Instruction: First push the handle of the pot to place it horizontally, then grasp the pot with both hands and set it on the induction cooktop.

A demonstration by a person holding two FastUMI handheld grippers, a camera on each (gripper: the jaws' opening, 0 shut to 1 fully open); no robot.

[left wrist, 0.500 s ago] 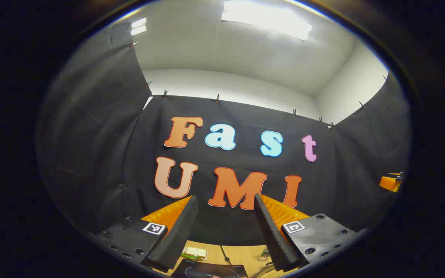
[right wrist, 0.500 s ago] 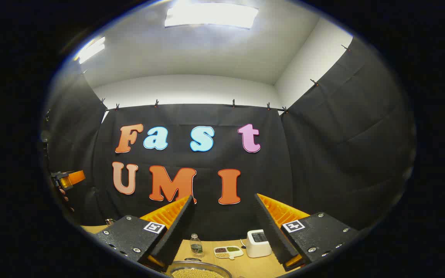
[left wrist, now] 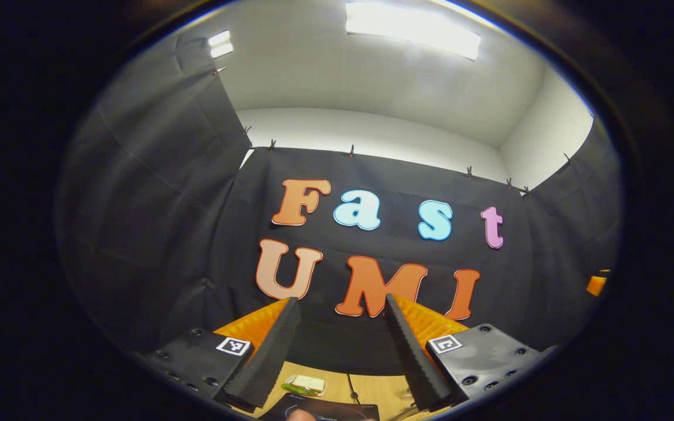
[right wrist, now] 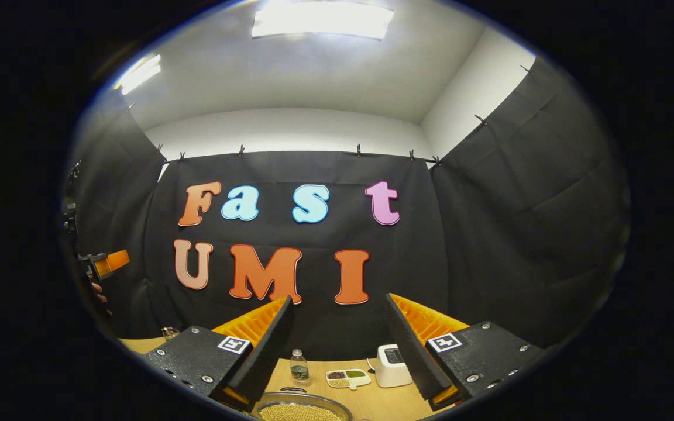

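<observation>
While both tools are held high and pointed at the black cloth wall rather than at the work, most of what matters sits at the very bottom of each view. The left tool [left wrist: 341, 351] has its fingers spread with nothing between them; beneath it lies the dark flat induction cooktop [left wrist: 322, 409] on the pale wooden tabletop [left wrist: 372, 389], with a thin black cord [left wrist: 350, 386] running back from it and a small green-and-white packet [left wrist: 305, 384] just beside. The right tool [right wrist: 337, 351] is likewise spread and empty, and under it sits the round shiny metal pot [right wrist: 302, 409], holding what looks like pale grain.

I cannot make out the pot's handle, so a push started from this height would be half blind; my worry is that a careless shove could slide or tip the pot and spill the grain. The cord near the cooktop could also snag a descending tool.

Farther back on the tabletop stand a small clear plastic bottle [right wrist: 298, 368], a white divided dish of beans [right wrist: 347, 379] and a white boxy appliance [right wrist: 389, 365]. Above, white walls and bright ceiling panels close in the booth.
</observation>
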